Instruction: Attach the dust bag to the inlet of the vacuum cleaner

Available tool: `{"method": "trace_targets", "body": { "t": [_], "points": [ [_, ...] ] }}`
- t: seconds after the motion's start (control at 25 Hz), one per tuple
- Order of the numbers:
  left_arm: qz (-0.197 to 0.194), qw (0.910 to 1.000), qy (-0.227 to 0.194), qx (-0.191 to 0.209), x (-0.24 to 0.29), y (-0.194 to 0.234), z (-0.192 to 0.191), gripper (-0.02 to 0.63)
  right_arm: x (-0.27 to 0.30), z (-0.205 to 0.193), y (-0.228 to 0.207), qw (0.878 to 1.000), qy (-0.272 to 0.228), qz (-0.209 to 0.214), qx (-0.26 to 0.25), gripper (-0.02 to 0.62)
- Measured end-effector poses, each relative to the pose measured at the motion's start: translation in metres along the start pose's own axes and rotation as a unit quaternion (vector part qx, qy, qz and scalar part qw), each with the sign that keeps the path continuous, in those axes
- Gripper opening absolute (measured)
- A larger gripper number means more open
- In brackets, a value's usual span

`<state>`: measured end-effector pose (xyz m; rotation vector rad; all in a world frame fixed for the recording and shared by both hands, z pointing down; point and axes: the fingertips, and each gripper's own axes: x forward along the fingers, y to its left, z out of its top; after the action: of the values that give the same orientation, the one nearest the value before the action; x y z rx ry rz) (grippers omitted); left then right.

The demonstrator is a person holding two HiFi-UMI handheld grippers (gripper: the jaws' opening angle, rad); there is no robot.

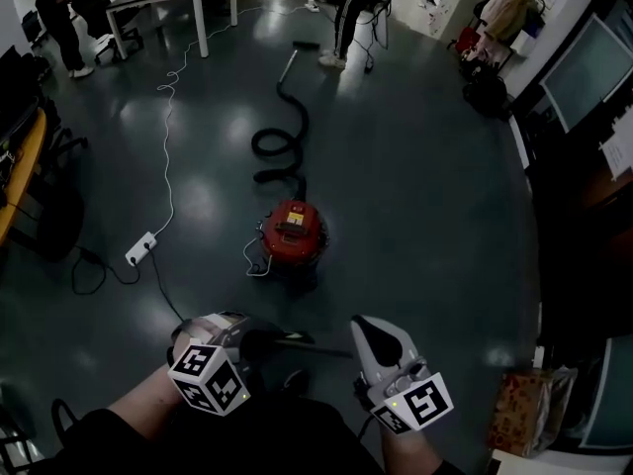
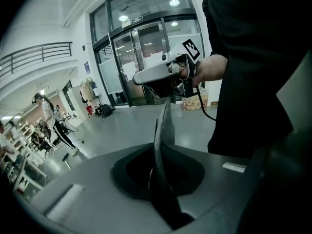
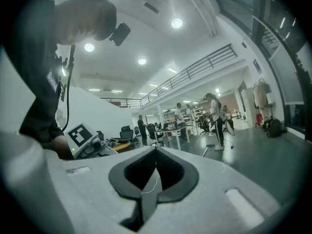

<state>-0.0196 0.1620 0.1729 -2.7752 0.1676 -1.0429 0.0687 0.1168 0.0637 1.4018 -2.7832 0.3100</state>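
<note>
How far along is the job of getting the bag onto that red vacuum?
Done: the dark dust bag is picked up. In hand: the left gripper and right gripper each have jaws shut on it. Still to do: the red vacuum cleaner stands apart on the floor ahead, so bringing the bag over and fitting it on is not yet done.

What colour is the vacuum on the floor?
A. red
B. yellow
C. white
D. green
A: the vacuum, at the end of the black hose, has a red body.
</note>
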Motion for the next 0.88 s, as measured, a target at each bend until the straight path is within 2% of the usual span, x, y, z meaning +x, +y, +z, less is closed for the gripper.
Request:
{"method": "trace_targets", "body": {
  "t": [0.44,0.68,0.88],
  "points": [
    [-0.068,0.9976,-0.009,0.009,0.028,0.068,-0.081,0.026,0.094,-0.035,-0.053,0.995,0.034,-0.098,0.013,0.003],
    [-0.076,0.9971,-0.004,0.0,0.052,0.084,-0.105,0.026,0.121,-0.052,-0.074,0.994,0.039,-0.103,0.021,0.003],
    [-0.065,0.9976,0.005,-0.021,0.089,0.085,-0.125,0.026,0.127,-0.088,-0.105,0.994,0.048,-0.087,0.036,0.003]
  ]
}}
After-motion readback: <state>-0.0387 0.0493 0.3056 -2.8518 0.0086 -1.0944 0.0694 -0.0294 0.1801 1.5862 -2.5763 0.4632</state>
